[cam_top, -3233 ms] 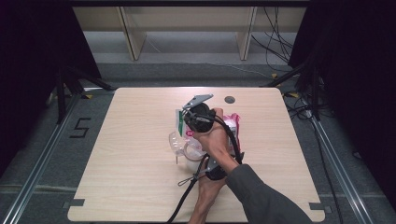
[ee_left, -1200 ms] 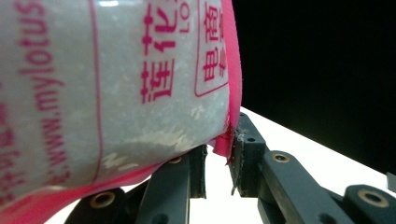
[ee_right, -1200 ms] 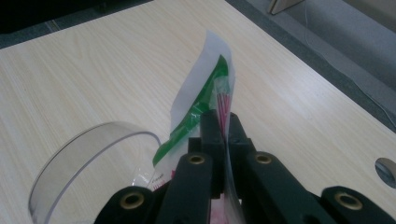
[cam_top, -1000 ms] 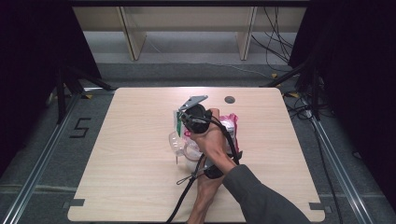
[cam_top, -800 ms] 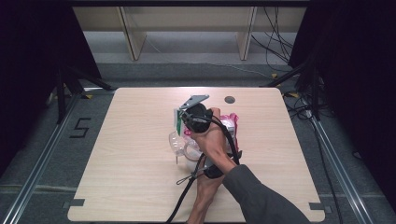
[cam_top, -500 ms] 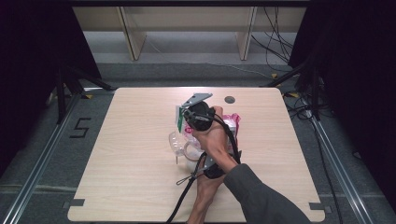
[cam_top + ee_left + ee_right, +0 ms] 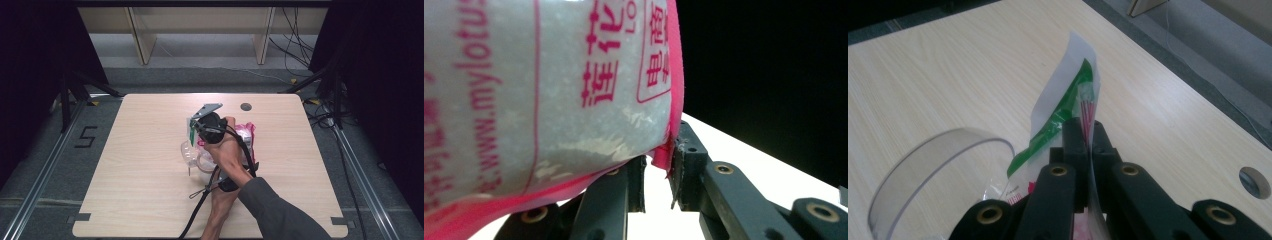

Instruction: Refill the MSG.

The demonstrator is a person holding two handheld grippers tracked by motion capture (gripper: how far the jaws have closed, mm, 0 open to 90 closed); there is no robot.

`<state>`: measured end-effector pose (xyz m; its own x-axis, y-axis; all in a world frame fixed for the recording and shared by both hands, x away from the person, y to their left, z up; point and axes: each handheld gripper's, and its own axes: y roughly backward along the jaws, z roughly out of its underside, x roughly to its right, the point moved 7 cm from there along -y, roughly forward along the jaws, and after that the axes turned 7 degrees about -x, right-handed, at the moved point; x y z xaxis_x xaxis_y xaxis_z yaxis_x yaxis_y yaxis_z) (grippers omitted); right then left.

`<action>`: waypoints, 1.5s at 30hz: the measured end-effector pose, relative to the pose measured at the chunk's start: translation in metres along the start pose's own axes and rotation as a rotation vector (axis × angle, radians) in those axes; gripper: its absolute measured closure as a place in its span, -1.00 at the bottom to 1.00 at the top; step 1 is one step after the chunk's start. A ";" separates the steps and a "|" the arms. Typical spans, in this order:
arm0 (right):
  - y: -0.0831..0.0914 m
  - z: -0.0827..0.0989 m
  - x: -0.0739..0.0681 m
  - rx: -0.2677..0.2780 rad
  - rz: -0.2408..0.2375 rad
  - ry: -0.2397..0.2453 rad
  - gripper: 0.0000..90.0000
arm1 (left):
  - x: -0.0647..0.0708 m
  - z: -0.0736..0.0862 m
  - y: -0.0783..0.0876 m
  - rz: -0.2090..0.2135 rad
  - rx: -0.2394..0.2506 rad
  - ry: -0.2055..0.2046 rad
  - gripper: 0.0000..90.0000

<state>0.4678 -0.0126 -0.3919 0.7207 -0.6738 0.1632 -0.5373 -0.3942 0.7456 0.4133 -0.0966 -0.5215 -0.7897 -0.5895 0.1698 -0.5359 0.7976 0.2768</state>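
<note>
A pink-edged bag (image 7: 246, 134) of white grains lies mid-table, partly under the person's crossed hands. In the left gripper view the bag (image 7: 549, 90) looms close, and my left gripper (image 7: 658, 175) pinches its pink seam corner. My right gripper (image 7: 193, 131), topped by a grey plate, sits just left of the bag. In its own view the right gripper (image 7: 1087, 131) is shut on a thin green and white film strip (image 7: 1068, 95) that stands upright. A clear plastic cup (image 7: 192, 152) lies beside it, also seen as the cup (image 7: 923, 175) at lower left.
The wooden table (image 7: 125, 175) has a round cable hole (image 7: 245, 106) near its far edge, seen as the hole (image 7: 1254, 182) at right. Gripper cables trail toward the front edge. Floor cables lie to the right, shelf legs stand behind.
</note>
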 end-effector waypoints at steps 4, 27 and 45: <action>-0.002 0.000 -0.002 -0.012 -0.001 0.012 1.00 | 0.001 0.000 0.000 0.007 0.007 0.008 0.73; -0.001 -0.001 -0.005 -0.014 -0.020 0.020 1.00 | 0.001 -0.001 0.001 0.011 0.011 0.049 0.74; -0.001 -0.001 -0.003 -0.007 -0.007 0.015 1.00 | 0.001 -0.003 -0.001 0.004 0.026 0.017 0.73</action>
<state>0.4665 -0.0093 -0.3929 0.7311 -0.6614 0.1678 -0.5292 -0.3944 0.7513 0.4135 -0.0981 -0.5189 -0.7865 -0.5886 0.1872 -0.5410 0.8027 0.2512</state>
